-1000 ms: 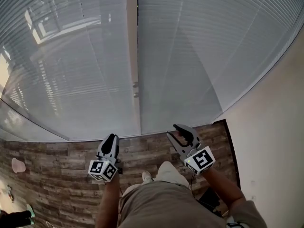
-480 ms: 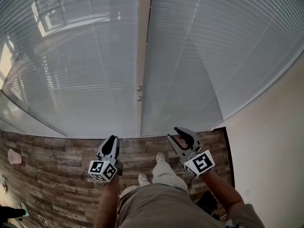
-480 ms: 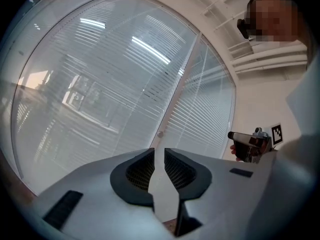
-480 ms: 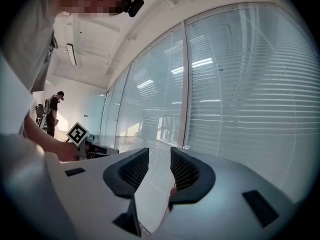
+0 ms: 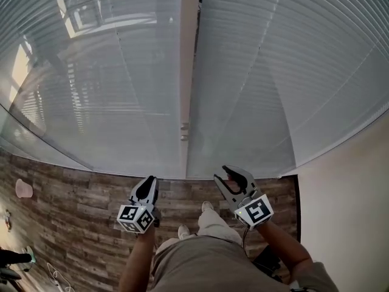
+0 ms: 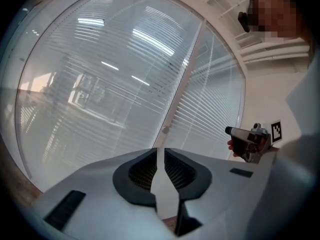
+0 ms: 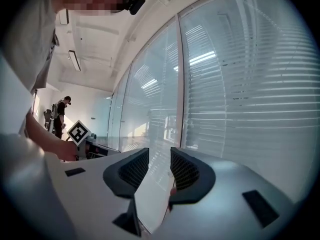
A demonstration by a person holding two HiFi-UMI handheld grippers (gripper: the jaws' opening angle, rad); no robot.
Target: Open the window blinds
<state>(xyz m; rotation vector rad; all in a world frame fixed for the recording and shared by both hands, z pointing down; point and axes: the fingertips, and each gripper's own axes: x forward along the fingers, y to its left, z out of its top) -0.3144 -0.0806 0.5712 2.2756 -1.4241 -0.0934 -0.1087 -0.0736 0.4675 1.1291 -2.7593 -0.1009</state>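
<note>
Left gripper [image 5: 148, 182] and right gripper [image 5: 223, 174] have moved nearer the blinds [image 5: 109, 90], whose slats are still shut. Left fingers barely parted, right wider; both empty.

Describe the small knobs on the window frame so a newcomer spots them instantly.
Slatted blinds cover the whole window wall, split by one white vertical post. Low on that post sit two small knobs, one over the other, the only things breaking its plain face.

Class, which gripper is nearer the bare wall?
Right. The right gripper is left of the wall in the head view; the left gripper is further left, beyond the person's legs.
</note>
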